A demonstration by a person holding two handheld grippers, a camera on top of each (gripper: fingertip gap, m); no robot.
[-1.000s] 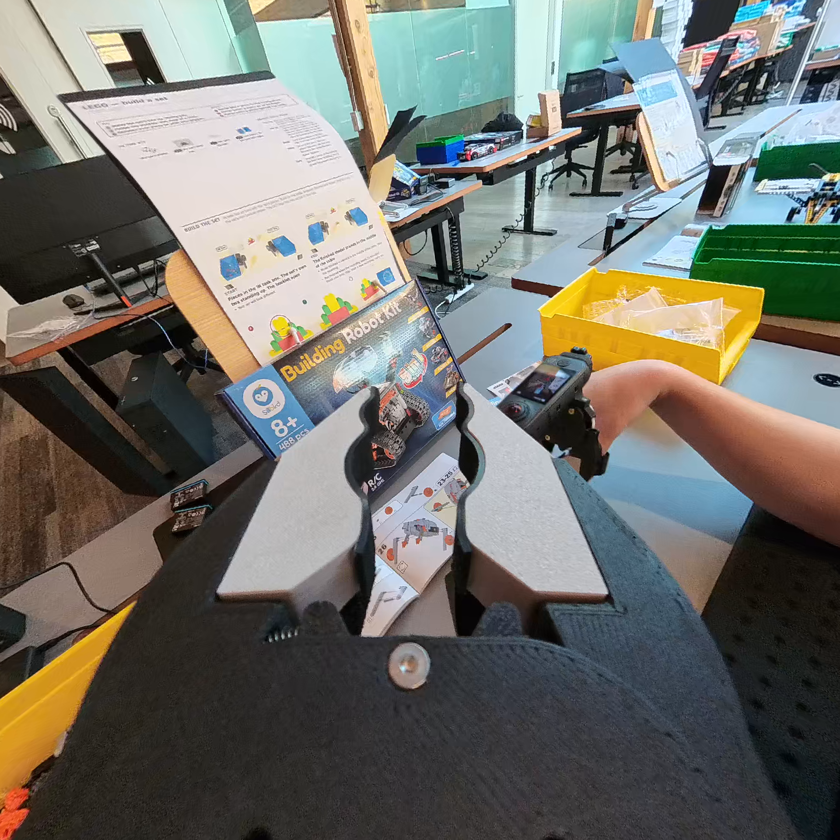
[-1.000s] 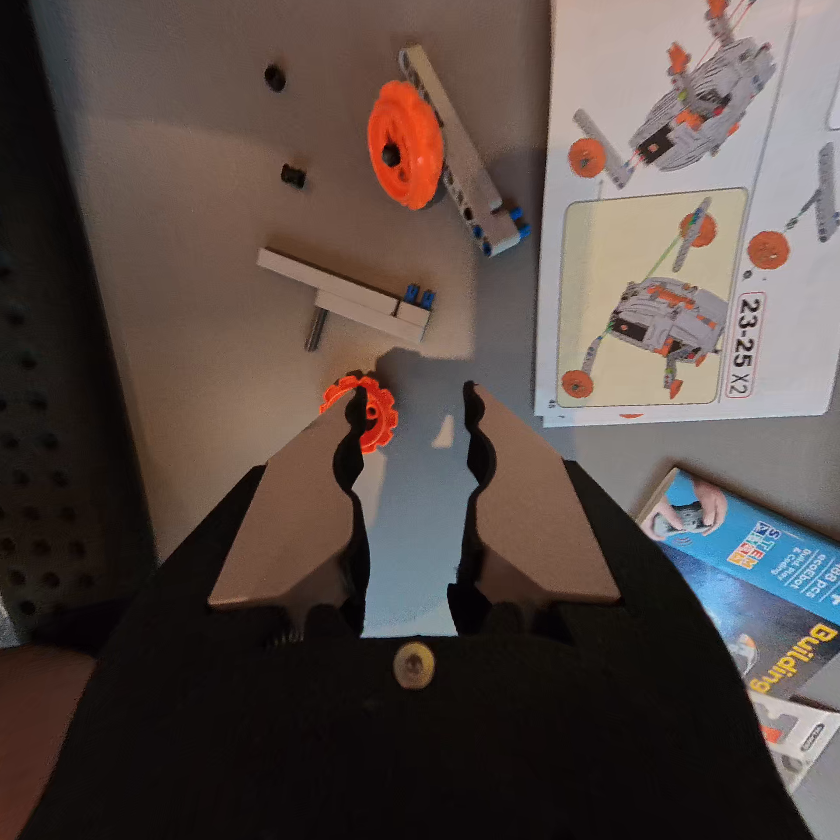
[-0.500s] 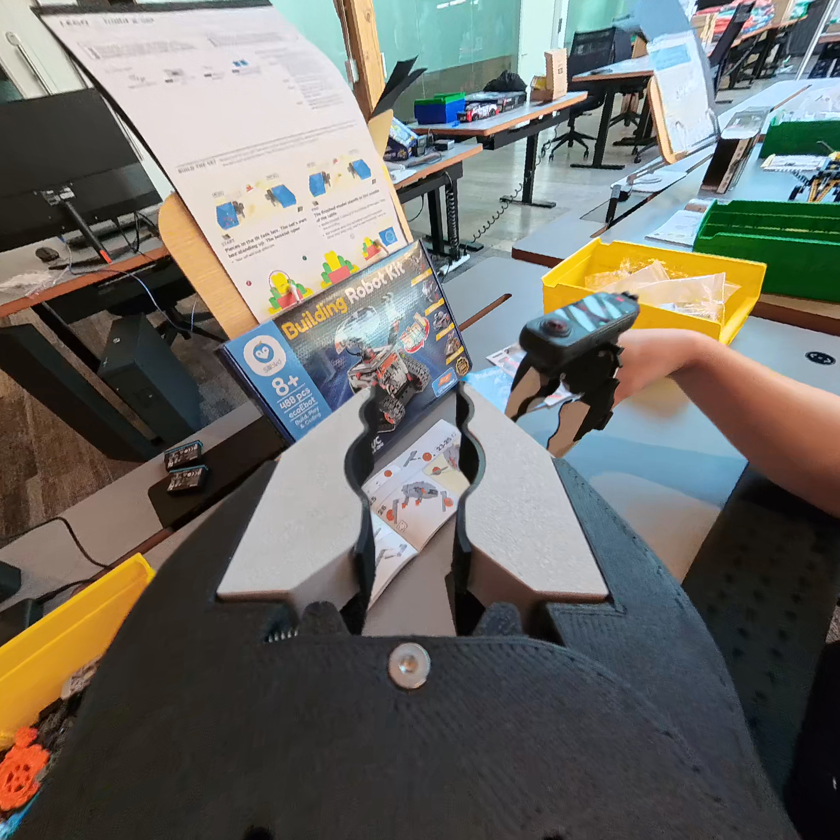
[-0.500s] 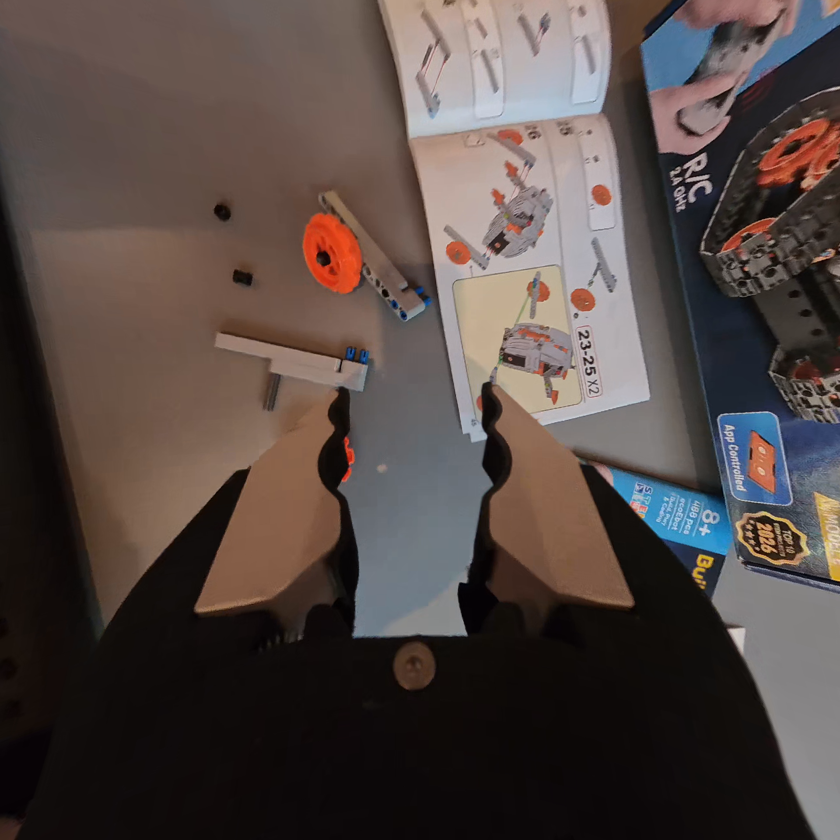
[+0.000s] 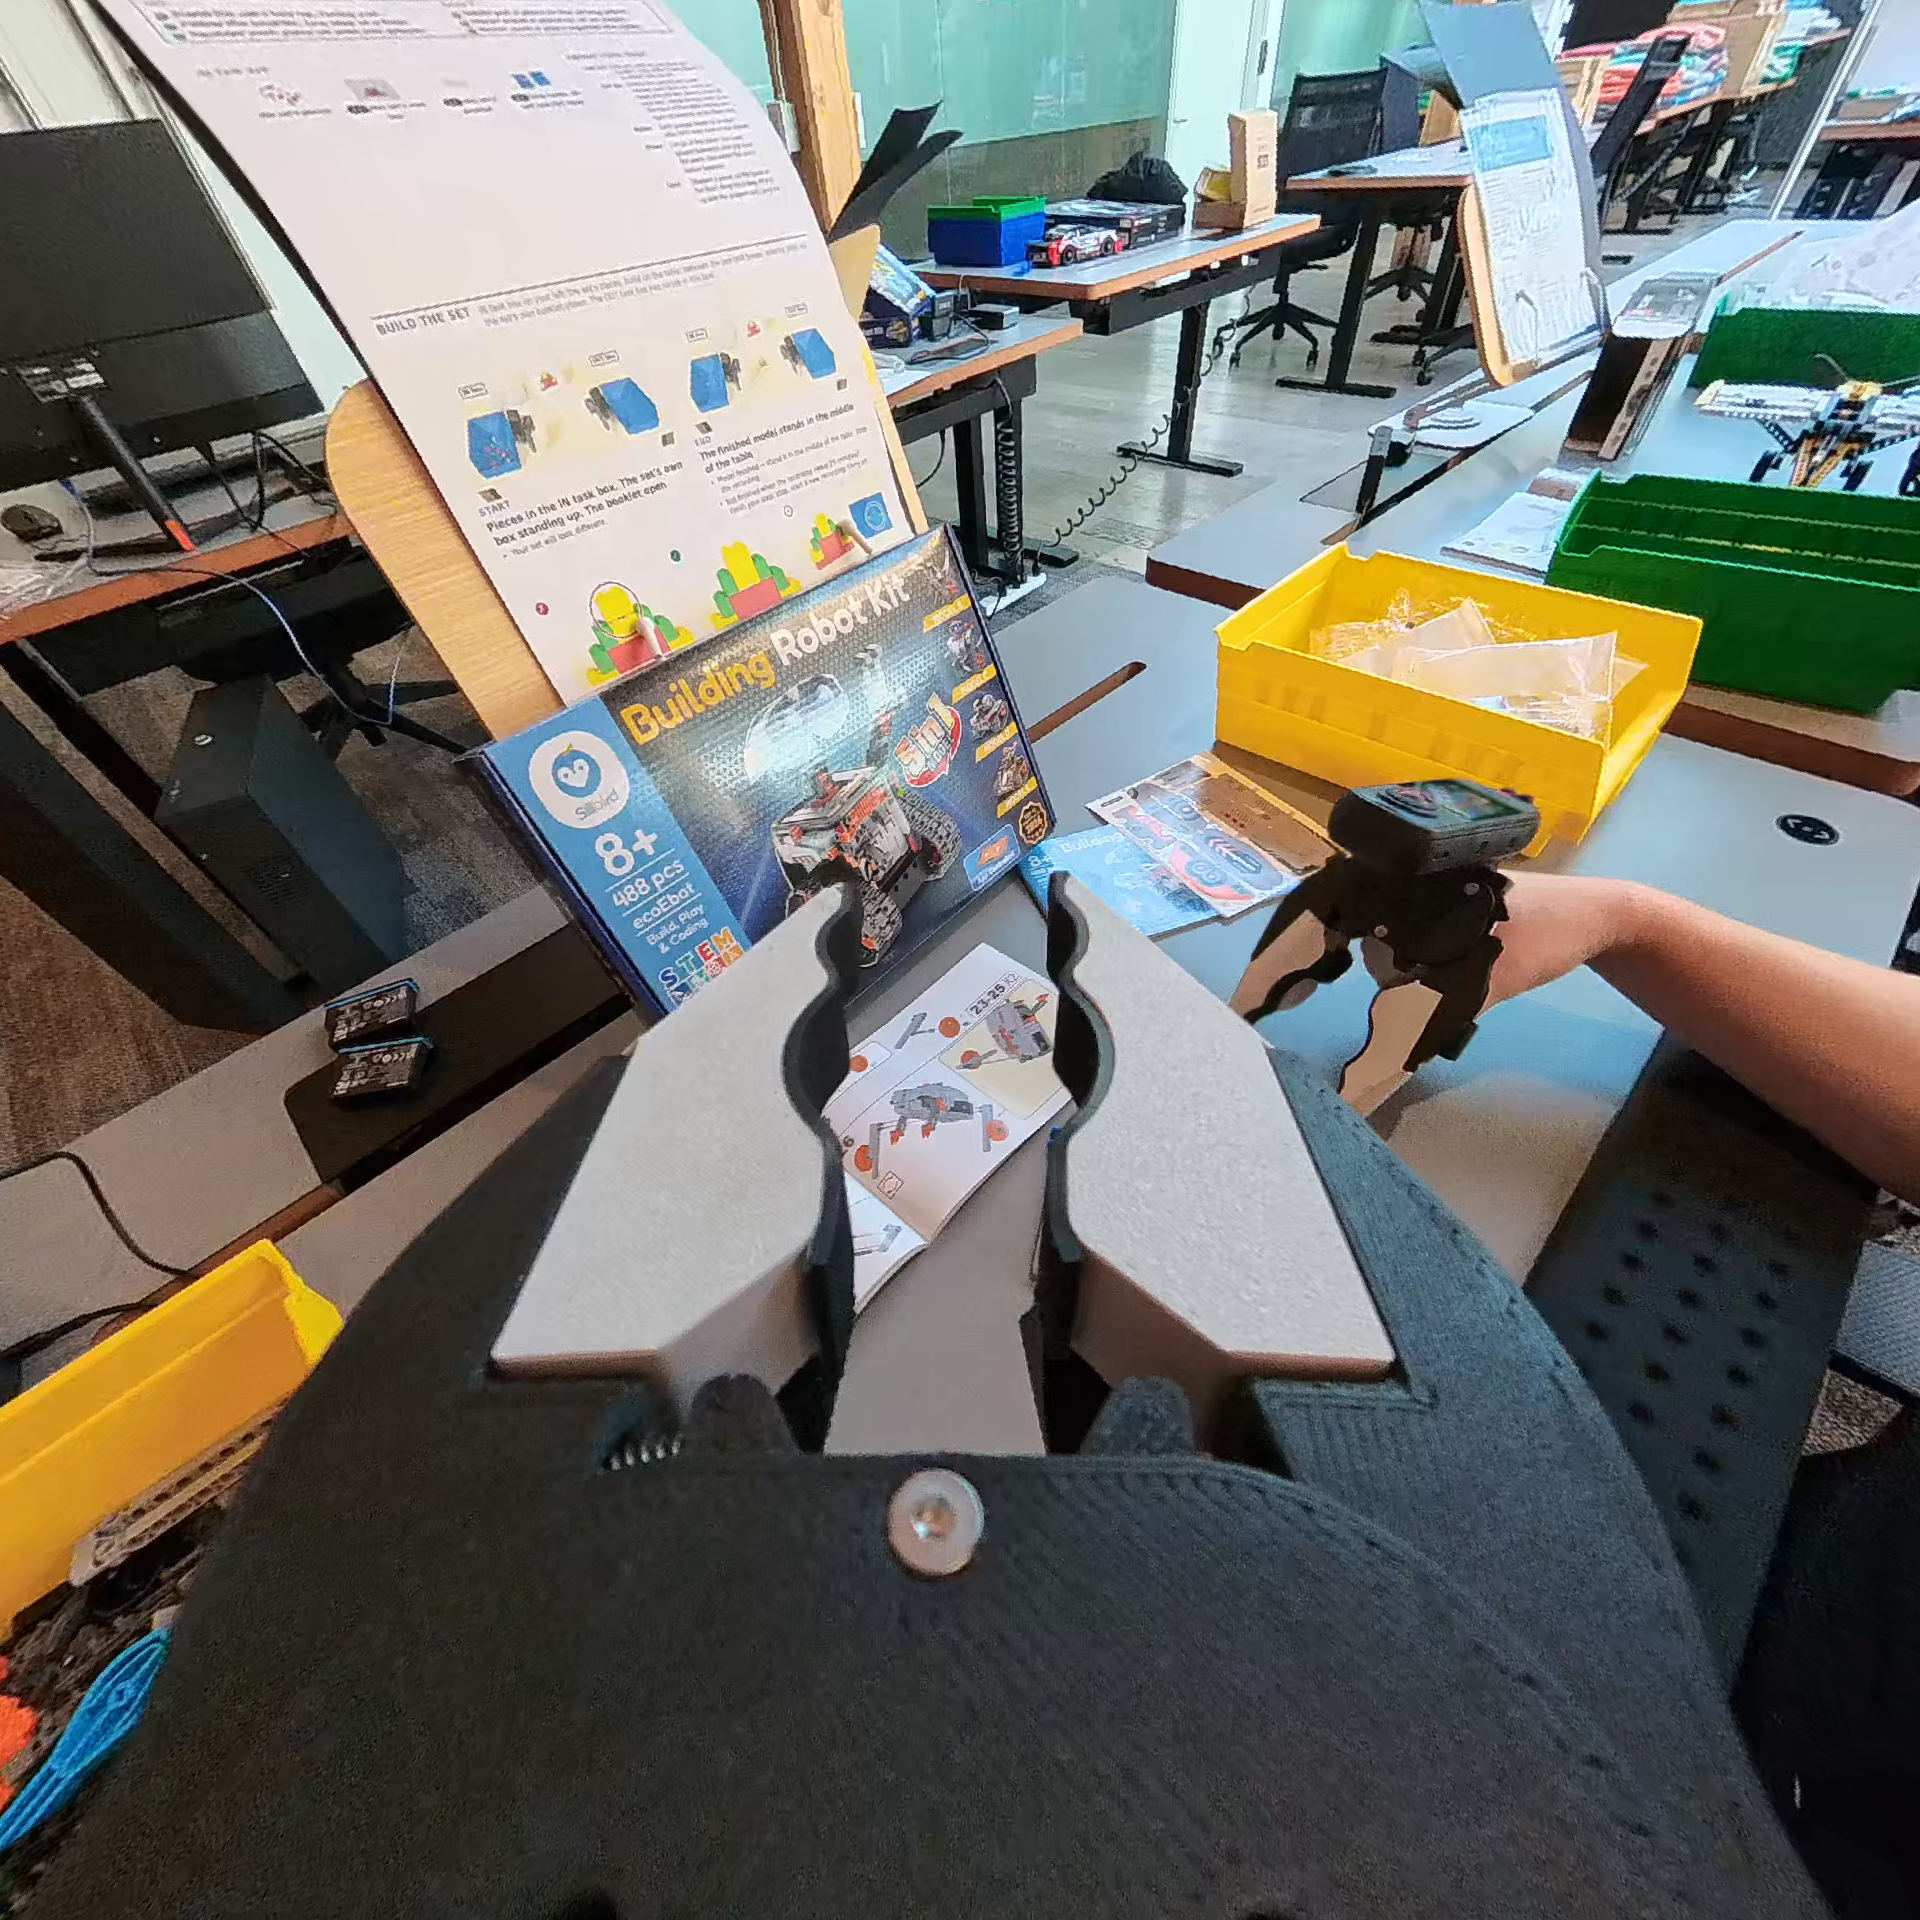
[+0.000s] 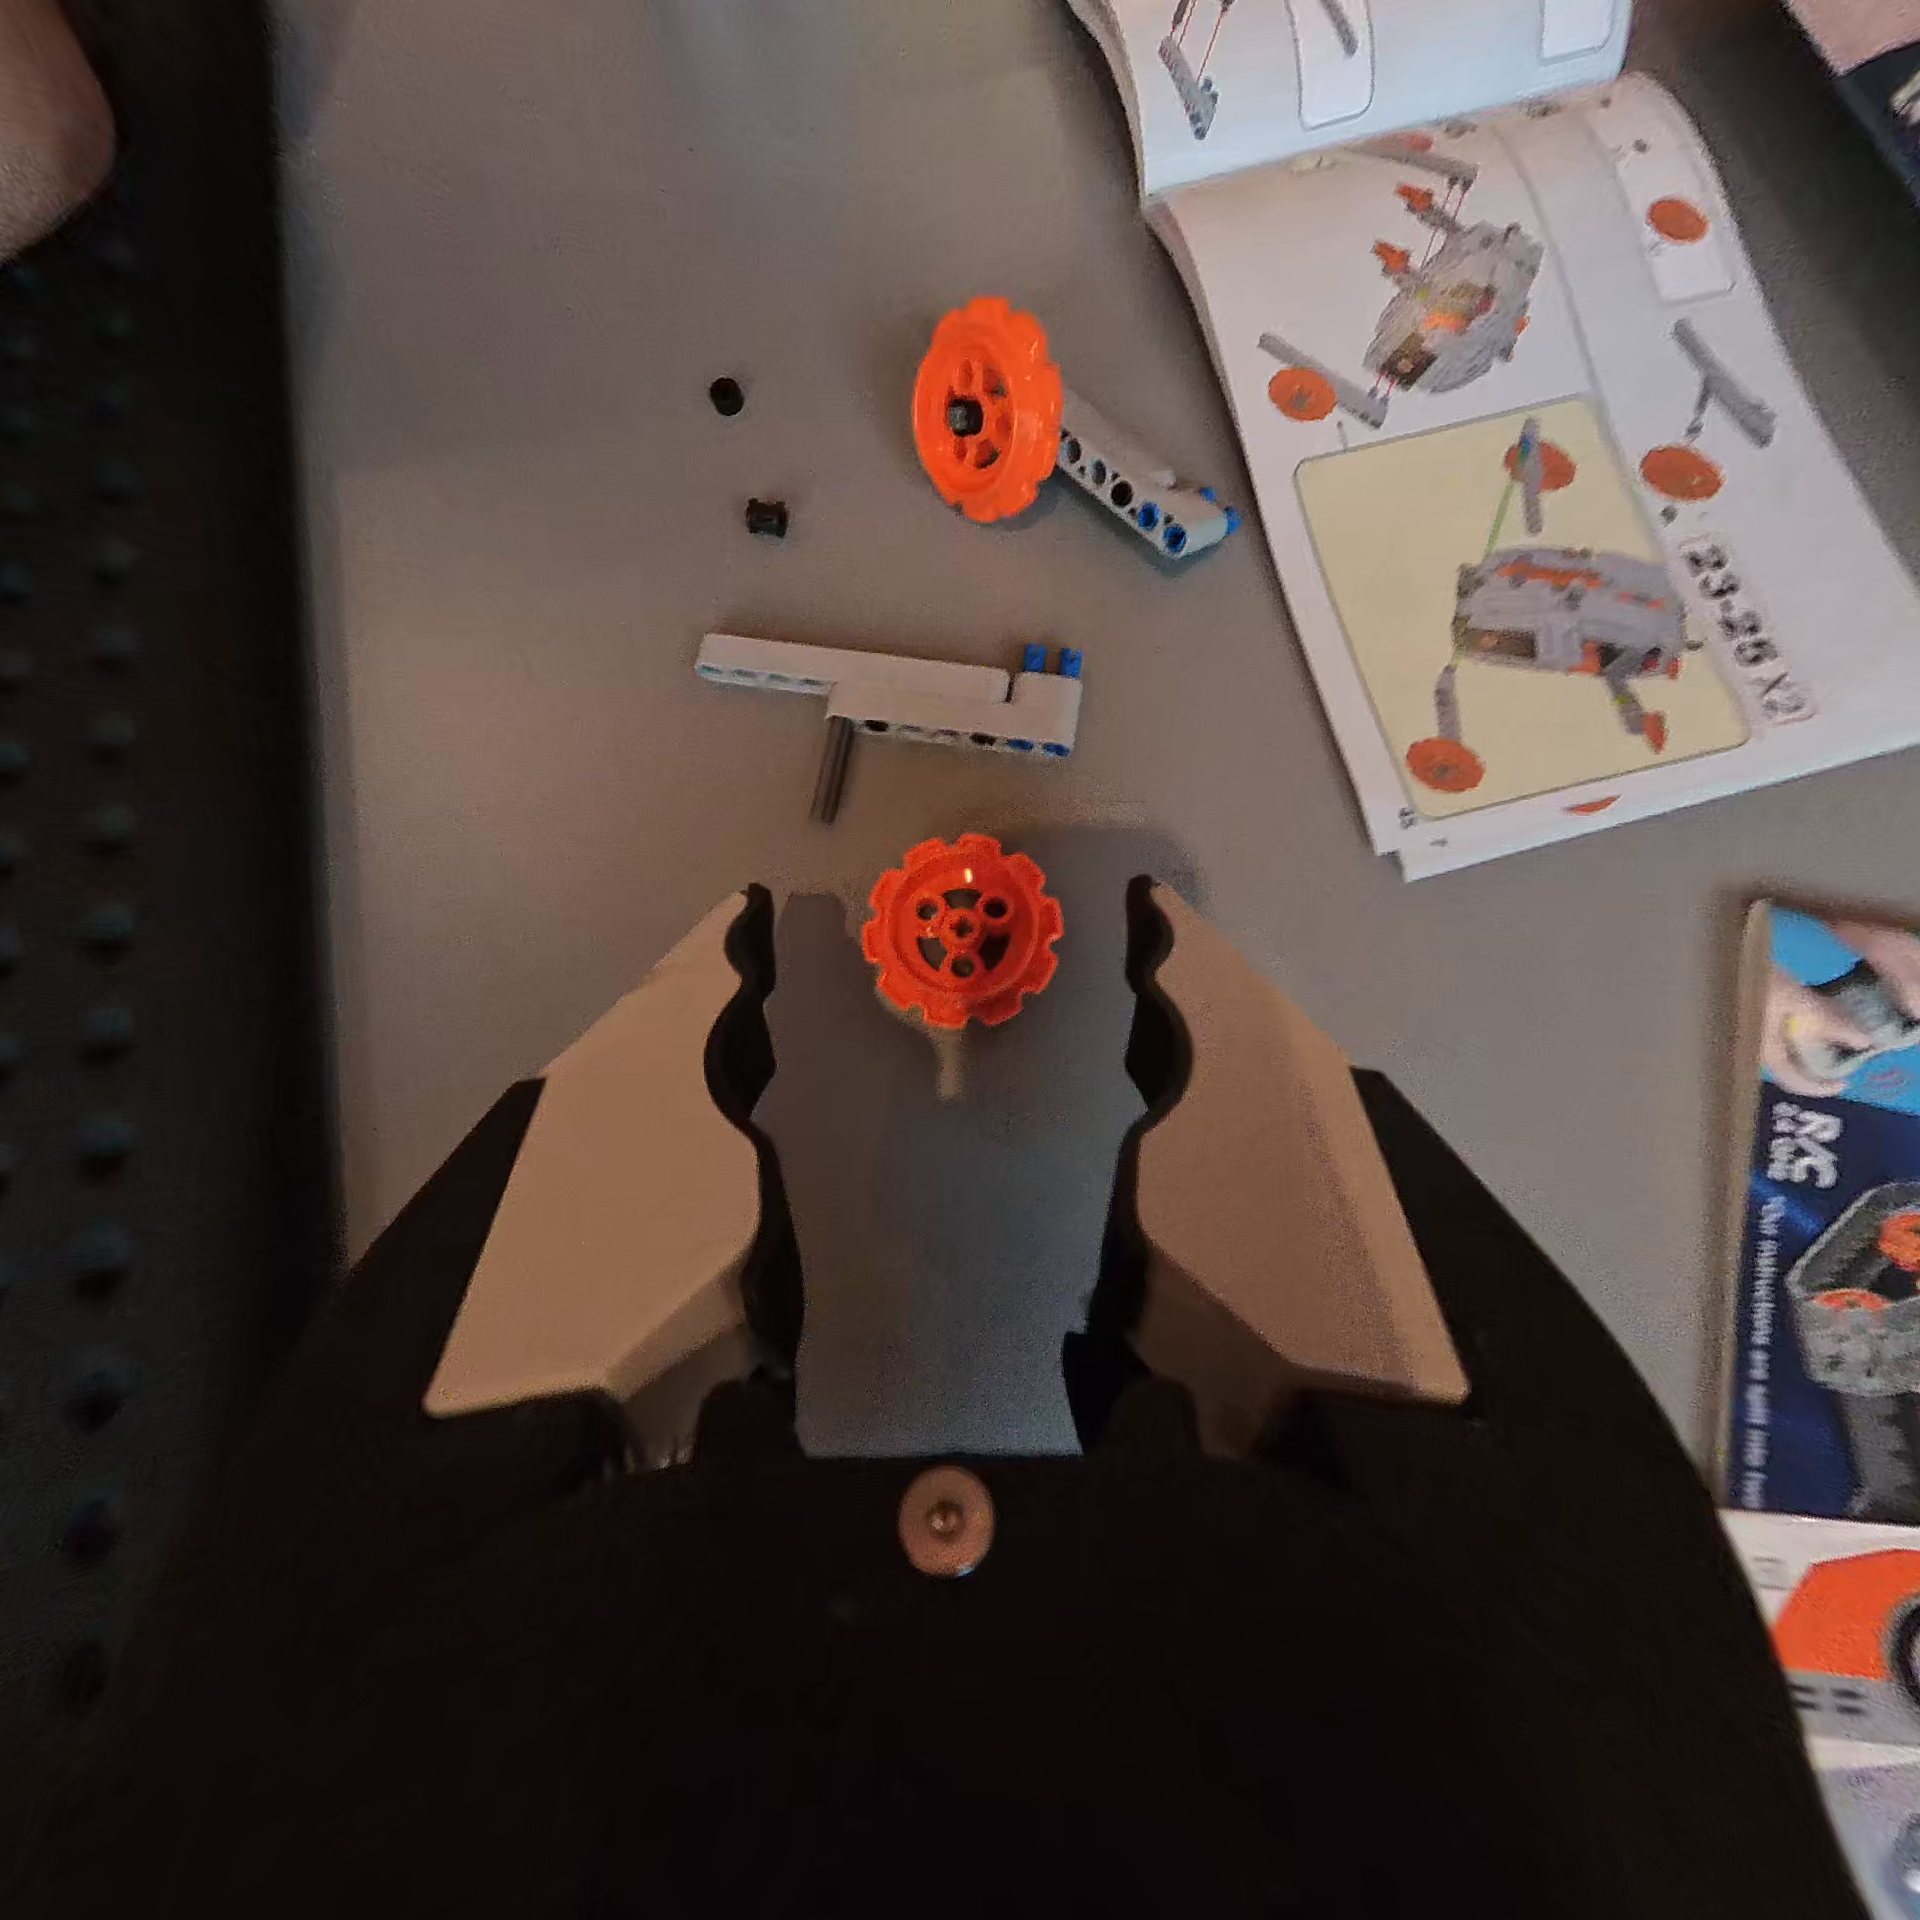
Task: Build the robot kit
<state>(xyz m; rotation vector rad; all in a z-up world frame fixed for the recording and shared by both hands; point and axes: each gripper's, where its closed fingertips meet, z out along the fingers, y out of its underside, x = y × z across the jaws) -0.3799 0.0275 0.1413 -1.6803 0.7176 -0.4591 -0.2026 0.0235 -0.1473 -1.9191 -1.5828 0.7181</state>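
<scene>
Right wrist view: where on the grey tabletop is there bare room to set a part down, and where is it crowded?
Bare grey tabletop lies between the black perforated mat and the two small black pins. Crowded: the loose orange gear between the open jaws of the right gripper, the grey beam assembly, the gear-and-beam piece, then the open booklet.

Words and numbers stood on the blue box [image 5: 790, 790], upright at the table's far edge. More were on the big white sheet [image 5: 582, 312] behind it and the open booklet [image 6: 1507, 468] lying flat in front.
</scene>
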